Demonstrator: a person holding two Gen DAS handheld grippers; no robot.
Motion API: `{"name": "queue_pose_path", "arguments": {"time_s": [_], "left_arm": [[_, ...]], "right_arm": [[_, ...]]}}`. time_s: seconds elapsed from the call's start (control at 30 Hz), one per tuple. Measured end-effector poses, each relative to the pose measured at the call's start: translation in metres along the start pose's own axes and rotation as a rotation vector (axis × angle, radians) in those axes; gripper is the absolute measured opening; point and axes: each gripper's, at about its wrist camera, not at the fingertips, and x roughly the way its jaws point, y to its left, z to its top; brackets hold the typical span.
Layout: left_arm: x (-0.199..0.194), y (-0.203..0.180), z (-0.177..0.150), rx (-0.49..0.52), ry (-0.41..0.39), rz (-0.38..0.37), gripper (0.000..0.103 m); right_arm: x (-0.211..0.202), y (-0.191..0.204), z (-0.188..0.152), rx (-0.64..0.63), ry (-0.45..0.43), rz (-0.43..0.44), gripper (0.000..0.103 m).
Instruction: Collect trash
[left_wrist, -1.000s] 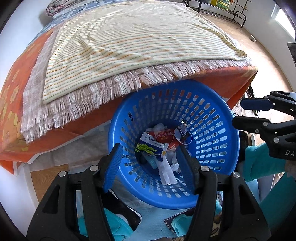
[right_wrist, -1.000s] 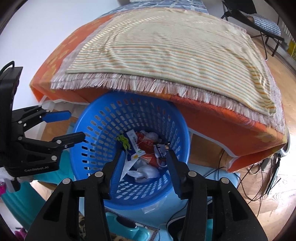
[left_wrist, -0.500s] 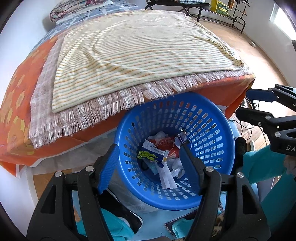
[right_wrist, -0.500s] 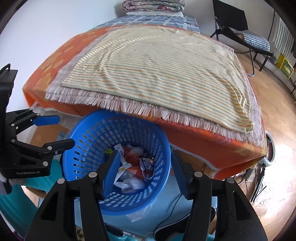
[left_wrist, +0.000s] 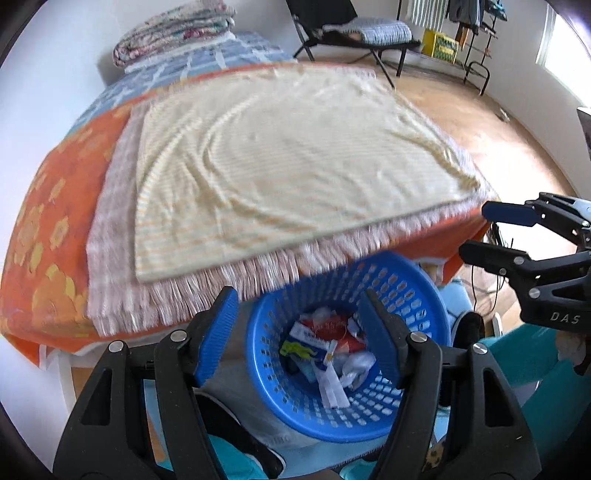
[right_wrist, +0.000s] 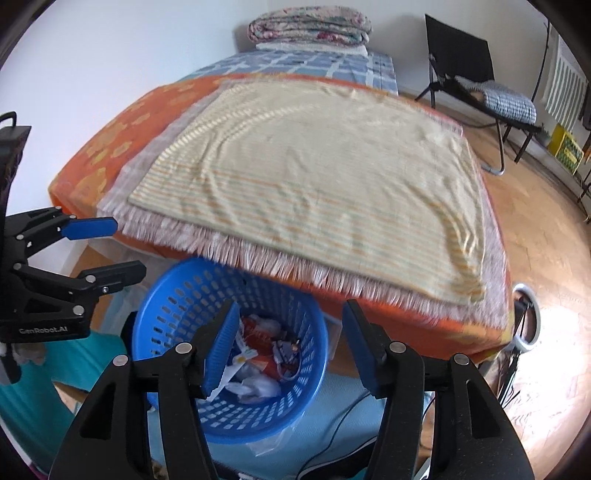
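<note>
Nearest to me, both tongs hang above the blue basket, which I use as my landmark. My left gripper stands spread with nothing between its blue pads; its jaws have just been opening. My right gripper is also spread and empty, its jaws likewise just widened. Compared with a second ago, both have lifted away from the basket, which now looks smaller and lower in each wrist view.

Inside the basket lies the trash: crumpled white paper, a red wrapper, a blue-and-white packet and a small tangle of wire. It sits on the floor, tucked partly under the fringed edge of the bed just behind it.

Behind the basket, the striped cream blanket lies flat over an orange bedspread. I see no loose litter on it, though the picture is blurred. Farther back a folded quilt rests at the bed's far end, and a black folding chair stands beyond, to the right.

I judge the last drop finished; next I must look for any remaining litter.
</note>
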Motion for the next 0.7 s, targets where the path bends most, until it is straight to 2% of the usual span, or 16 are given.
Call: {"name": "queue_pose_path", "arguments": {"time_s": [0.1,0.4,0.63,0.7], "left_arm": [[-0.011,0.004,0.014,-0.011,-0.044,0.002,0.076],[-0.030,0.016,0.054,-0.045,-0.139,0.017,0.077],[-0.040,0.023,0.085,-0.064,-0.201,0.016,0.077],[-0.043,0.026,0.094,-0.075,-0.220,0.007,0.080]], "right_arm": [[-0.007,-0.002,0.012,-0.006,-0.030,-0.007,0.057],[-0.021,-0.024,0.045,0.042,-0.110,0.009,0.060],[-0.029,-0.041,0.073,0.083,-0.173,0.026,0.068],[-0.032,-0.046,0.081,0.089,-0.197,0.026,0.071]]}}
